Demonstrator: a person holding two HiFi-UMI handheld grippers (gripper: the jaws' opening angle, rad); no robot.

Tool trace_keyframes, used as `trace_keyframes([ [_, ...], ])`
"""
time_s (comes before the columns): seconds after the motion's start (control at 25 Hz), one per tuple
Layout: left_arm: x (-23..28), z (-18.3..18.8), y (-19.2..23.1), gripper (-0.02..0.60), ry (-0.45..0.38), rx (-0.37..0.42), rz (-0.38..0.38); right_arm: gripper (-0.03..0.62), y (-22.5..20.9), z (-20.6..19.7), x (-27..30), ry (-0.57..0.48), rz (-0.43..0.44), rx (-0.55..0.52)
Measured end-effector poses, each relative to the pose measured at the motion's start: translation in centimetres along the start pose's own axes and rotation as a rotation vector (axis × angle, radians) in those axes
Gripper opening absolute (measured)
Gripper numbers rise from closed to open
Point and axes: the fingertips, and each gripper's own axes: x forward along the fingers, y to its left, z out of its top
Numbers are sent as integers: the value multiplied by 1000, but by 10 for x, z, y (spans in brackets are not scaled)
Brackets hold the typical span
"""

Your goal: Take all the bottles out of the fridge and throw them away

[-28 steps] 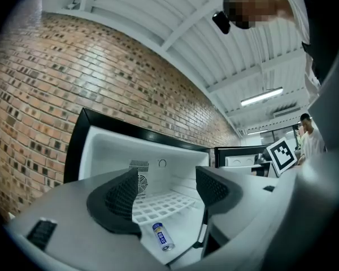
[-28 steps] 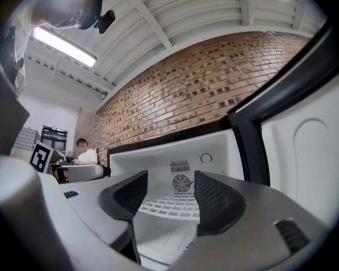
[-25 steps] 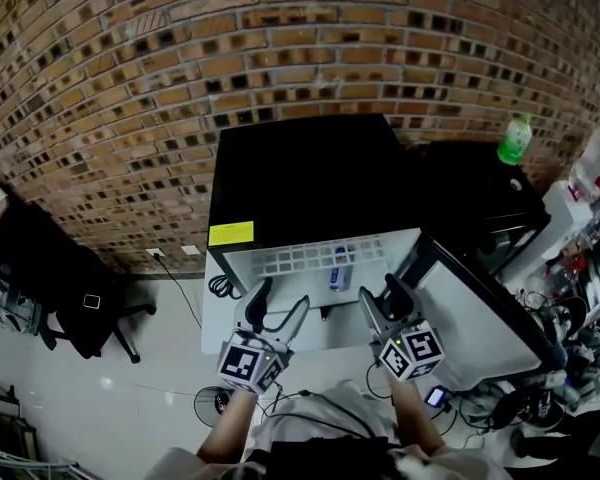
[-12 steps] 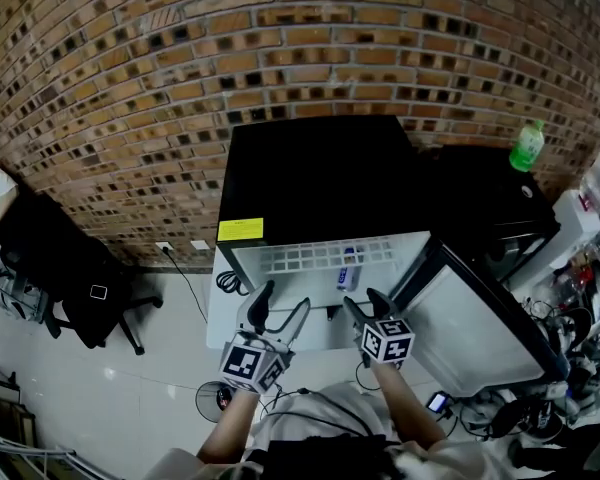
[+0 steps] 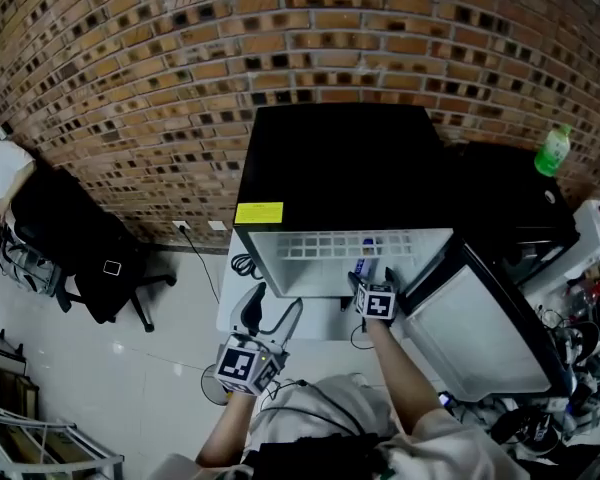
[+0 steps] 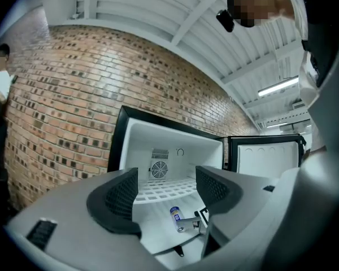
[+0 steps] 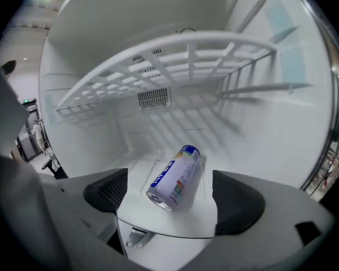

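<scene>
Inside the small black-cased, white-lined fridge (image 5: 340, 158), on the floor below the white wire shelf (image 7: 175, 55), one white cylindrical bottle with a blue cap (image 7: 175, 178) lies on its side. Its base faces the right gripper view and its cap points to 1 o'clock.

Right gripper (image 7: 170, 199): positioned in the fridge opening, angled downward. Its jaws have just been opening and now stand spread wide, one at 9 o'clock and one at 3 o'clock of the bottle. The bottle's base end lies between them with a gap on each side, and neither pad presses on it.

Left gripper (image 6: 166, 192): held level outside the fridge, at 7 o'clock of the opening in the head view. Jaws spread apart, with nothing between them.

Fridge door (image 5: 475, 328): open, standing at 4 o'clock of the cabinet in the head view.

Yellow rectangular sticker (image 5: 259, 212): on the front left corner of the fridge top.

Green plastic bottle (image 5: 553, 150): upright on a black cabinet (image 5: 500, 198) at 2 o'clock of the fridge, well apart from both grippers.

Red brick wall (image 5: 180, 68): behind the fridge at 12 o'clock. Black office chair (image 5: 90, 258): at 9 o'clock, near the wall.
</scene>
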Motion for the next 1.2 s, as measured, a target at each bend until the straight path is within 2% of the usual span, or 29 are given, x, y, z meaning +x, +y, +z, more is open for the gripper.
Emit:
trace_keyframes([
  [0.16, -15, -7, 10, 308, 15, -4, 56, 500, 8, 0, 28, 57, -25, 121],
  [0.28, -24, -9, 17, 308, 22, -9, 91, 500, 17, -24, 50, 198, -21, 197],
  [0.36, -33, -12, 24, 308, 27, 2, 109, 488, 17, -30, 56, 256, -49, 173],
  [0.44, -40, -10, 27, 308, 25, -14, 135, 442, 1, -30, 53, 280, -145, 91],
  [0.56, -47, -10, 33, 308, 27, -32, 159, 435, -1, -24, 52, 254, -160, 50],
  [0.6, -48, -11, 35, 308, 26, -35, 163, 366, 0, -21, 51, 242, -160, 43],
  [0.72, -50, -11, 36, 308, 17, -41, 159, 322, 0, -19, 47, 217, -140, 19],
  [0.92, -54, -27, 39, 308, 46, -57, 153, 302, -5, -22, 33, 141, -79, -17],
  [1.04, -50, -21, 31, 308, 32, -62, 125, 301, -1, -22, 20, 98, -38, -55],
  [1.2, -49, -31, 32, 308, 47, -63, 109, 296, -7, -23, 6, 53, -21, -63],
])
